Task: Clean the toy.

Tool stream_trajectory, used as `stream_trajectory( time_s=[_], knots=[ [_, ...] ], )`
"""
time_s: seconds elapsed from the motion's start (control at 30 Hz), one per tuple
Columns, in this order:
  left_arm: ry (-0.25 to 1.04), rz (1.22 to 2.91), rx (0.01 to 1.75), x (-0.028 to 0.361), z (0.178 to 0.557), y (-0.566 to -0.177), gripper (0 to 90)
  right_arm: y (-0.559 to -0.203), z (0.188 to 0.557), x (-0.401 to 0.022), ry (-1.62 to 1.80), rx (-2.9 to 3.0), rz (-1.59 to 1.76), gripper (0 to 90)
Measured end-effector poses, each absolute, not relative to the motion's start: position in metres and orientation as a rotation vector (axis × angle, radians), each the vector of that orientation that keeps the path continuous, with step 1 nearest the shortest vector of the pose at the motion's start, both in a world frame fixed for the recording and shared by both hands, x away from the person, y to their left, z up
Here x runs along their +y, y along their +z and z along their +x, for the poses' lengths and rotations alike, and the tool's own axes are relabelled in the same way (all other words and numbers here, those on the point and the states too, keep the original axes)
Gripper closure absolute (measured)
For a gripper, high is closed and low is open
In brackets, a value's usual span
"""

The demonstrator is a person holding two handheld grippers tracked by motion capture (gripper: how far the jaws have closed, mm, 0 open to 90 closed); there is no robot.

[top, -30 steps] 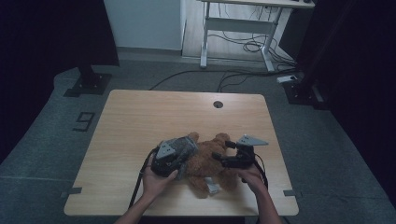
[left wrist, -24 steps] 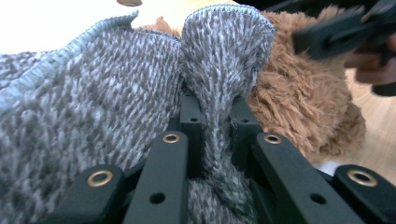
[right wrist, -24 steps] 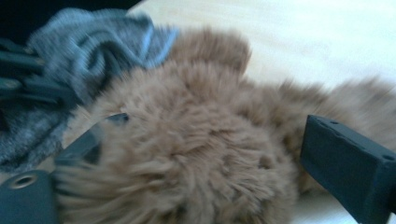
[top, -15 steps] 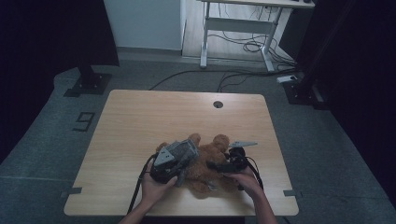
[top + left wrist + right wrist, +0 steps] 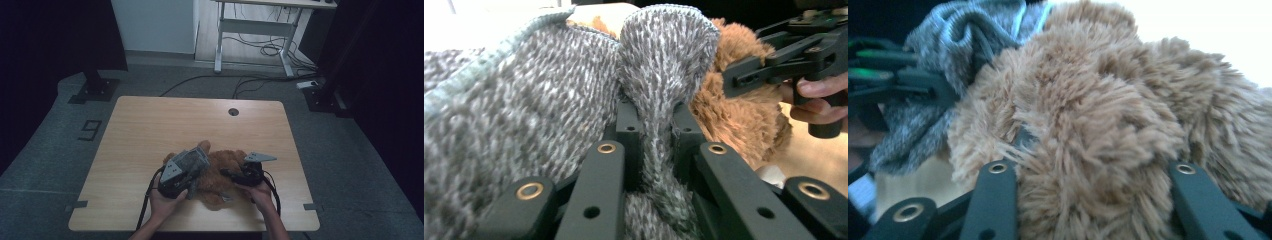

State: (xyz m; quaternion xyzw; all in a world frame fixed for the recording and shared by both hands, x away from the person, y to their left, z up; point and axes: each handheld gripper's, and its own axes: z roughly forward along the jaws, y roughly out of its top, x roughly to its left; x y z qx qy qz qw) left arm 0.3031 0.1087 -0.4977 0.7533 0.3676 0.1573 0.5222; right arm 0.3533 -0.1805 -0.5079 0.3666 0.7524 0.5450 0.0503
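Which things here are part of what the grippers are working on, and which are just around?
In the job:
- grey knit garment, pinched in the left gripper
- brown plush toy, between the right gripper jaws

Just around:
- white desk frame
- floor cables
- table's cable hole

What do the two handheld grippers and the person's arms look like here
Both are black pistol-style tools. The left gripper and right gripper each carry a grey three-cornered plate on top and trail a black cable toward the table's near edge. Each claw is two flat black jaws with brass-ringed holes. The forearms are bare, no sleeves visible.
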Motion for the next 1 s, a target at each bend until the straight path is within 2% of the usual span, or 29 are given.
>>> stream_trajectory(
  time_s=[0.17,0.33,0.77,1.0],
  knots=[
    [0.368,1.765,0.934,0.113,0.331,-0.490,78.6,-0.498,0.368,-0.175,1.711,2.149,1.114,62.0],
    [0.339,1.755,0.963,0.116,0.346,-0.486,78.4,-0.488,0.378,-0.166,1.624,2.080,0.971,62.3],
    [0.325,1.826,0.902,0.103,0.318,-0.492,77.6,-0.516,0.346,-0.184,1.563,2.110,0.824,59.7],
    [0.325,1.877,0.838,0.076,0.320,-0.451,76.5,-0.527,0.332,-0.185,1.596,2.061,0.819,59.6]
  ],
)
